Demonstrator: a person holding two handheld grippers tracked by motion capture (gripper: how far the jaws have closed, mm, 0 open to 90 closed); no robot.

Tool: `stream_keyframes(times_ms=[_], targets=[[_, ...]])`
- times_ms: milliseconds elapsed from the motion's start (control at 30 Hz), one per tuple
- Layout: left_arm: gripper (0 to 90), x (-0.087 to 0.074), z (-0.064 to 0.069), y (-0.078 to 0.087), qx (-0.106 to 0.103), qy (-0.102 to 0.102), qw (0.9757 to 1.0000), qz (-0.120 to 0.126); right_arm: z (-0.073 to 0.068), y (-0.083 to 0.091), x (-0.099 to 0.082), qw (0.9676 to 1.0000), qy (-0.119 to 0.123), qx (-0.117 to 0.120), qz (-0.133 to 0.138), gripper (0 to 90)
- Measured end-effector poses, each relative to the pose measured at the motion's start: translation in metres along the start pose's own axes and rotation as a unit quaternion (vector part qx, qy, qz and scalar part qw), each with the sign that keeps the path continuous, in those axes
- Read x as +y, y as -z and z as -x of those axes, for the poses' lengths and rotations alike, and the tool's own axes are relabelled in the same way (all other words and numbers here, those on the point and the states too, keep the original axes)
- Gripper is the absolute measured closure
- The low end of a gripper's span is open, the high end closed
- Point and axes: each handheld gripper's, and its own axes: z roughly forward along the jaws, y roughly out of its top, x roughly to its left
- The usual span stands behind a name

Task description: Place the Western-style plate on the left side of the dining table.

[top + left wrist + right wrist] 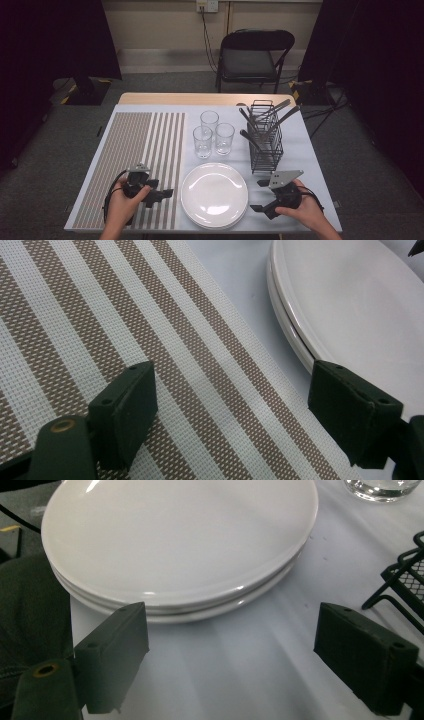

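Both claws stand wide open and empty. The left gripper point(161, 192) hovers over the woven, brown-and-cream striped mat point(135, 150), just left of the plates point(214, 194); the right gripper point(260, 196) hovers over the white cloth point(300, 150) to their right. The plates are smooth, glossy, round and white, stacked at the near edge. Beyond stand three clear glasses point(212, 133) and a black wire rack point(266, 142) holding dark-handled cutlery point(272, 117).

Both hands hold their tools low: the left gripper point(161, 193) and right gripper point(260, 195) have jaws spread wide.
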Motion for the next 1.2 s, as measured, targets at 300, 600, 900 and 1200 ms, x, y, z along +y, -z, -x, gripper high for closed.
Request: stream_keyframes(times_ms=[300, 600, 900, 1200], targets=[[19.8, 0.004, 0.005, -0.005, -0.012, -0.006, 0.9999, -0.003, -0.001, -0.005, 0.005, 1.0000, 0.003, 0.001, 0.002, 13.9], [19.9, 0.009, 0.009, -0.009, -0.019, -0.009, 0.9998, -0.007, -0.001, -0.007, 0.008, 0.9999, -0.003, 0.001, 0.010, 14.1], [19.9, 0.011, 0.011, -0.009, -0.023, -0.006, 0.9997, -0.006, -0.001, -0.010, 0.009, 1.0000, -0.003, 0.000, 0.009, 14.2], [19.9, 0.012, 0.012, -0.011, -0.022, -0.006, 0.9997, -0.012, 0.001, -0.014, 0.008, 1.0000, -0.001, 0.000, 0.006, 14.4]])
